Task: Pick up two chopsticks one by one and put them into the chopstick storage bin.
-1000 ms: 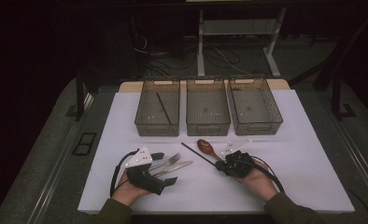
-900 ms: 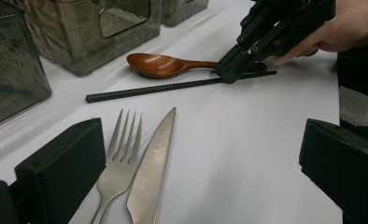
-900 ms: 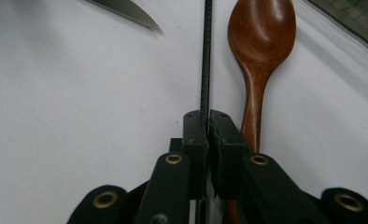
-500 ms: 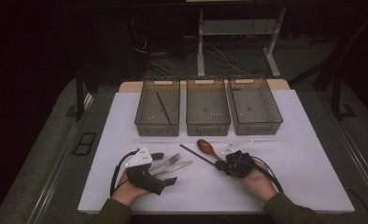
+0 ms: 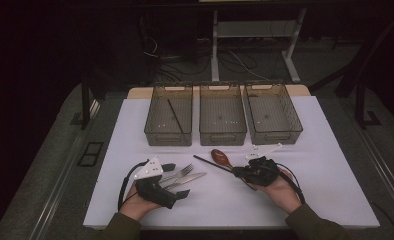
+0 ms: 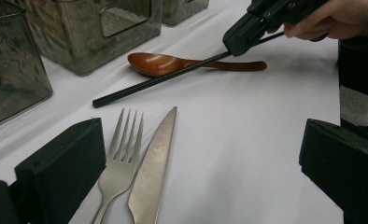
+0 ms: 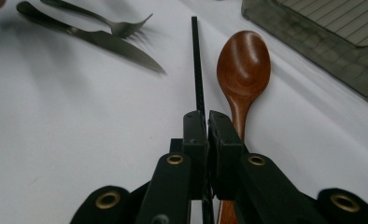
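My right gripper (image 5: pixel 238 172) (image 7: pixel 206 123) is shut on one end of a black chopstick (image 5: pixel 212 164) (image 7: pixel 196 60). The stick slants across a brown wooden spoon (image 5: pixel 220 156) (image 6: pixel 159 63) (image 7: pixel 244 60), and its far tip rests on the white table. My left gripper (image 5: pixel 176 180) (image 6: pixel 203 177) lies open low on the table. A metal fork (image 5: pixel 182 172) (image 6: pixel 121 158) and knife (image 5: pixel 187 179) (image 6: pixel 154 163) lie side by side between its jaws, untouched. In the left gripper view the right gripper (image 6: pixel 261 23) shows at the top right, in a hand.
Three smoky clear bins stand in a row at the back: left (image 5: pixel 155 131), middle (image 5: pixel 222 134) and right (image 5: pixel 275 135). Another black chopstick (image 5: pixel 174 114) lies in the left bin. The white tabletop (image 5: pixel 325 165) has free room on the right and along the front.
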`<state>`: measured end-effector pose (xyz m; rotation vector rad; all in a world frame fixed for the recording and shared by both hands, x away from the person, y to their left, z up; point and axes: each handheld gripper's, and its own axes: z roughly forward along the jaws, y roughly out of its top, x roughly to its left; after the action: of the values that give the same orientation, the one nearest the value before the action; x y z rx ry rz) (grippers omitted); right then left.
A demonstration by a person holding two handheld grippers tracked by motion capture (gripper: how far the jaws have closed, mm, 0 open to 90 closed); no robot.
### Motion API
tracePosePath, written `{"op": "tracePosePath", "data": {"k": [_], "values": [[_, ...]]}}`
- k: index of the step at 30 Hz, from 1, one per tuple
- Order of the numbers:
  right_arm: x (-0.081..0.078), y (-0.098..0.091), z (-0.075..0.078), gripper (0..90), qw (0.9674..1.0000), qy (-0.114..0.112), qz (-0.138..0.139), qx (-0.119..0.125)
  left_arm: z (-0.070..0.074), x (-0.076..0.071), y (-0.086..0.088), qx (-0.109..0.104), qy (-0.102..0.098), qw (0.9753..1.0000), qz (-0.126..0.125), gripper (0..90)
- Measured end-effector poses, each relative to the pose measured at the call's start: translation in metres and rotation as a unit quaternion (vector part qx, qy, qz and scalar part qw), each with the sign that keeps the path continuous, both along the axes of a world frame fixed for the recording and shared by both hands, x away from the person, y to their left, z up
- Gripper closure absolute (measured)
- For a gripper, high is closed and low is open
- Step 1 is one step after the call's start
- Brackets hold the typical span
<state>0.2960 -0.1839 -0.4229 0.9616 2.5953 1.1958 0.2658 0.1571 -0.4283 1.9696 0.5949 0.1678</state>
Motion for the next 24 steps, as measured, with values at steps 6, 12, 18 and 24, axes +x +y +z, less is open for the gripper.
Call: {"op": "tracePosePath", "data": {"k": [6, 12, 18, 24], "values": [[-0.001, -0.003, 0.007, 85.6, 0.9998, -0.006, 0.002, 0.017, 0.000, 0.000, 0.000, 0.000, -0.001, 1.0000, 0.000, 0.0], [-0.002, -0.005, 0.013, 85.6, 0.9995, -0.018, 0.001, 0.027, 0.000, 0.000, 0.000, 0.000, -0.001, 1.0000, 0.000, 0.0], [-0.003, -0.008, 0.020, 85.6, 0.9989, -0.029, -0.003, 0.038, 0.000, 0.000, 0.000, 0.000, -0.001, 1.0000, 0.000, 0.0], [-0.002, -0.010, 0.028, 85.6, 0.9980, -0.040, -0.004, 0.048, 0.000, 0.000, 0.000, 0.000, -0.001, 1.0000, 0.001, 0.0]]}}
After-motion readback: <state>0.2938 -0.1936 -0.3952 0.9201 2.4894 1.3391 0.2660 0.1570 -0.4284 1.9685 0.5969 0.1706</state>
